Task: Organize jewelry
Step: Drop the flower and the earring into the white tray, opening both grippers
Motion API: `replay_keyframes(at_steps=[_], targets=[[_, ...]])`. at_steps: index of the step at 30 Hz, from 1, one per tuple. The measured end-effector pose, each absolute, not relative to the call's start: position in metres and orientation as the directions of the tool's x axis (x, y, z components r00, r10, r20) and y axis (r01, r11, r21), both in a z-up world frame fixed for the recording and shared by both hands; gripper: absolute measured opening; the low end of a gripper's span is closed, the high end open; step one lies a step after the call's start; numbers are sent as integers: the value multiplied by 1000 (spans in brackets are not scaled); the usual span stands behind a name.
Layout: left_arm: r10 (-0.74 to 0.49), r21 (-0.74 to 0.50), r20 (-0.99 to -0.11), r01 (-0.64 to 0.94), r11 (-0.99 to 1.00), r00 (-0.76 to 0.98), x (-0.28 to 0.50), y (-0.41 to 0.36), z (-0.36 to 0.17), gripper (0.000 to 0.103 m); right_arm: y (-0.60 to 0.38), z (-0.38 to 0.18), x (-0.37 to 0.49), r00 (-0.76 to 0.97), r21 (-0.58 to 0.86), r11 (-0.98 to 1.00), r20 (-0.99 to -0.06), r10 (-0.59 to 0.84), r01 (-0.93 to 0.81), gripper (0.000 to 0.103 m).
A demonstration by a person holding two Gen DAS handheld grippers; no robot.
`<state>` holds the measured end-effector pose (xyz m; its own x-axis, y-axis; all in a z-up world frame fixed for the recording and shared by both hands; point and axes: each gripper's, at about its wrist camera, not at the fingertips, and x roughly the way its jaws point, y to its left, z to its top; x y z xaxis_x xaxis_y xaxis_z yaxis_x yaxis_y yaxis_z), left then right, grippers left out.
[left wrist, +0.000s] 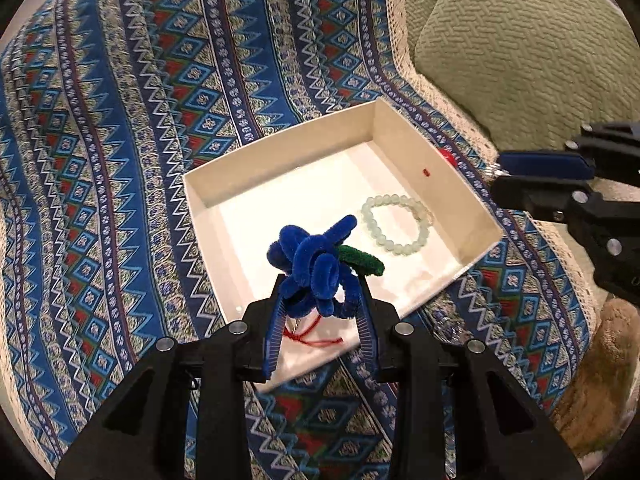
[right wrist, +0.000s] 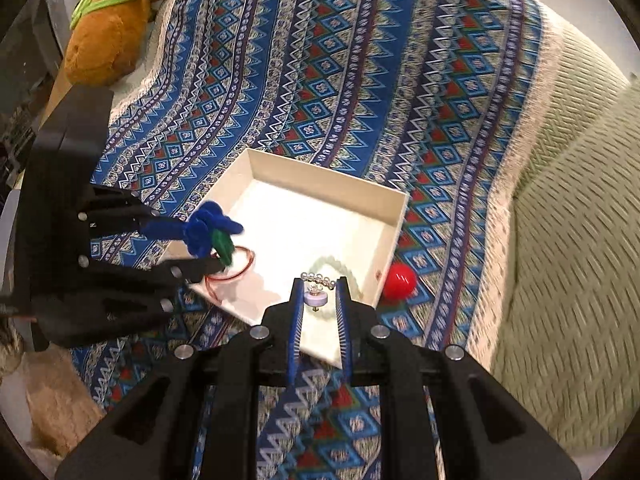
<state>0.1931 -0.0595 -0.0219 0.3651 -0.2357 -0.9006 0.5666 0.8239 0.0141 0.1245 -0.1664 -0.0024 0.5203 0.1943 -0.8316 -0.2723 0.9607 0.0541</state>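
A white open box [left wrist: 460, 184] [right wrist: 394, 216] lies on the patterned cloth. A pale green bead bracelet [left wrist: 396, 224] [right wrist: 340, 266] lies inside it. A thin red cord bangle [right wrist: 232, 274] [left wrist: 316, 338] lies near its front corner. My left gripper [left wrist: 320, 280] [right wrist: 208, 240] is shut on a blue chenille flower with a green leaf [left wrist: 316, 264] [right wrist: 212, 232], held above the box's near edge. My right gripper [right wrist: 318, 286] [left wrist: 494, 168] is shut on a small pearl and crystal earring [right wrist: 316, 290], held over the box's edge.
A red ball [right wrist: 398, 280] [left wrist: 446, 156] lies on the cloth just outside the box wall. A green cushion [left wrist: 528, 52] [right wrist: 576, 240] borders the cloth. A brown plush toy [right wrist: 116, 16] lies at the far corner.
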Motion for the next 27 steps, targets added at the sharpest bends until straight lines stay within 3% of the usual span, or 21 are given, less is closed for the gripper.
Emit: replay_keyframes(at_steps=[6,15,18,19,20,23,27], targets=[[-220,26,-908,572,820,357,211,-60,-31,33,-159,-17,155,496,51,956,-846,194,-289,18],[-205,32,-912,560,828,356,227,-50,-44,42,-160,-26,175,481,45,956,-857,186,-291,18],[-190,54,-906,550,833,378,229,-51,-42,68,-160,-26,177,488,38,957,-854,180,-286,20],[-185,64,-902,545,836,390,230,-50,-41,72,-161,-25,178,489,33,958,-855,175,-285,34],[-184,66,-900,542,837,394,230,-49,-39,74,-163,-24,178,495,29,960,-852,170,-280,44],[-170,91,-888,526,846,427,223,-46,-27,84,-167,-14,168,515,20,962,-842,162,-272,44],[-189,98,-858,514,852,477,199,-31,4,85,-178,5,140,544,19,967,-824,160,-255,44]])
